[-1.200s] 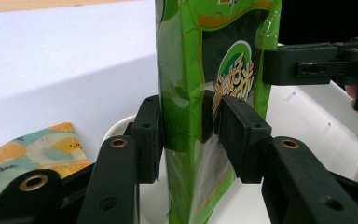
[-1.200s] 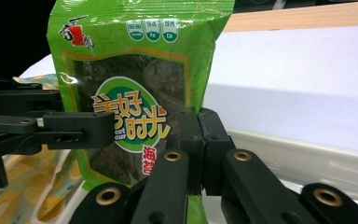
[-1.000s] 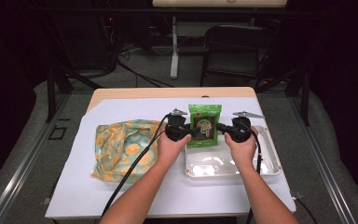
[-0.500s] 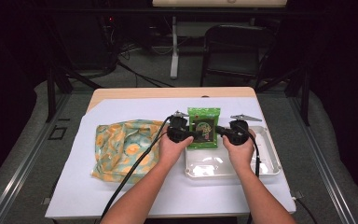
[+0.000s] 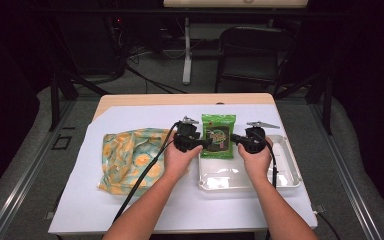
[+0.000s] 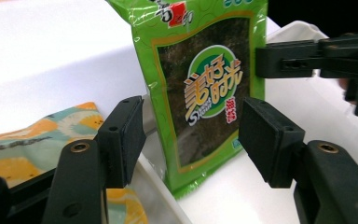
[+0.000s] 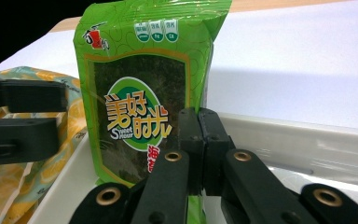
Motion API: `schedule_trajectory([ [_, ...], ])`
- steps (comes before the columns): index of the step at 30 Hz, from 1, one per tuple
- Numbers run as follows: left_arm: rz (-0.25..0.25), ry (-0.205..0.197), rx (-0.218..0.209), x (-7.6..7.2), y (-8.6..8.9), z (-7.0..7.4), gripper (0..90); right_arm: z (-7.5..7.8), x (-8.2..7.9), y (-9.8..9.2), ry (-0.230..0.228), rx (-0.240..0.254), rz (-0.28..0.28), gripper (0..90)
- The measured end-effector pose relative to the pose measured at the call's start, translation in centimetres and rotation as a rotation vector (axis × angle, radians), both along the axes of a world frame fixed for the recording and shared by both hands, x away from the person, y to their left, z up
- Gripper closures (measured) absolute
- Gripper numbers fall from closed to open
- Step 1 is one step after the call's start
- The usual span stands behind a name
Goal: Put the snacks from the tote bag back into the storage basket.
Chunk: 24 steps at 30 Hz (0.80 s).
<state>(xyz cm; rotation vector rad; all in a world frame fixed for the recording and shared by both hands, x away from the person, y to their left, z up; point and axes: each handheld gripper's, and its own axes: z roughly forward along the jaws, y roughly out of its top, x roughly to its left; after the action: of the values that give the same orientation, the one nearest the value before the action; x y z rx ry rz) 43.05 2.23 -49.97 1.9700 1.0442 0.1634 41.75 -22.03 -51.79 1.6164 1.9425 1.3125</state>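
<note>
Two grippers meet mid-frame over the white-covered table (image 5: 130,210): a clear plastic tray (image 5: 285,172) carries an upright green seaweed packet (image 5: 218,135); right gripper (image 5: 236,139) pinches its edge, left gripper (image 6: 191,135) jaws, just opening, stand spread around it.

A dark room surrounds the white-topped bench (image 5: 130,210). Beyond its far edge stand a black chair (image 5: 252,55) and a white post (image 5: 186,50) on grey floor (image 5: 145,87), with cables trailing there.
</note>
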Motion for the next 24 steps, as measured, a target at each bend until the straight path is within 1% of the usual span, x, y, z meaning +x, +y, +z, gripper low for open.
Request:
schedule_trajectory([
  [2, -0.002, -0.01, -0.006, -0.2, 0.3, 0.5, 40.5, 0.0, 0.2, -0.1, 0.014, 0.007, -0.005, 89.7],
  [3, 0.012, -0.023, -0.004, -0.4, 0.4, 0.7, 40.5, -0.1, 0.3, -0.2, 0.023, 0.014, -0.006, 89.7],
  [4, -0.003, -0.021, -0.012, -0.5, 0.6, 0.9, 40.6, -0.1, 0.4, -0.2, 0.028, 0.017, -0.01, 89.7],
  [5, -0.009, -0.028, -0.013, -0.7, 0.8, 1.3, 40.7, 0.0, 0.5, -0.2, 0.032, 0.013, -0.011, 89.7],
  [8, -0.014, -0.042, -0.023, -1.2, 1.2, 2.0, 41.2, 0.1, 0.9, 0.1, 0.038, 0.001, -0.013, 89.7],
  [10, -0.013, -0.059, -0.037, -1.5, 1.6, 2.4, 41.6, 0.1, 1.2, 0.2, 0.046, -0.006, -0.014, 89.6],
  [12, -0.01, -0.064, -0.074, -1.8, 2.2, 2.7, 41.7, 0.0, 1.5, 0.2, 0.052, -0.003, -0.02, 89.7],
  [13, -0.007, -0.066, -0.085, -1.9, 2.5, 2.8, 41.8, 0.0, 1.6, 0.2, 0.058, -0.003, -0.022, 89.6],
  [17, -0.001, -0.07, -0.075, -2.3, 3.5, 3.0, 41.8, -0.3, 2.0, 0.0, 0.079, 0.006, -0.034, 89.6],
  [18, -0.001, -0.075, -0.083, -2.5, 3.8, 3.0, 41.8, -0.4, 2.1, 0.1, 0.081, 0.014, -0.041, 89.6],
  [19, 0.003, -0.071, -0.102, -2.6, 4.0, 3.0, 41.8, -0.5, 2.2, 0.0, 0.091, 0.018, -0.042, 89.6],
  [21, 0.004, -0.071, -0.107, -2.8, 4.6, 2.9, 41.8, -0.6, 2.3, 0.0, 0.101, 0.018, -0.05, 89.5],
  [22, 0.005, -0.069, -0.11, -2.9, 4.8, 2.9, 41.8, -0.7, 2.4, 0.0, 0.096, 0.027, -0.057, 89.5],
  [24, 0.004, -0.07, -0.093, -3.2, 5.2, 3.0, 41.8, -0.7, 2.4, 0.0, 0.102, 0.026, -0.051, 89.4],
])
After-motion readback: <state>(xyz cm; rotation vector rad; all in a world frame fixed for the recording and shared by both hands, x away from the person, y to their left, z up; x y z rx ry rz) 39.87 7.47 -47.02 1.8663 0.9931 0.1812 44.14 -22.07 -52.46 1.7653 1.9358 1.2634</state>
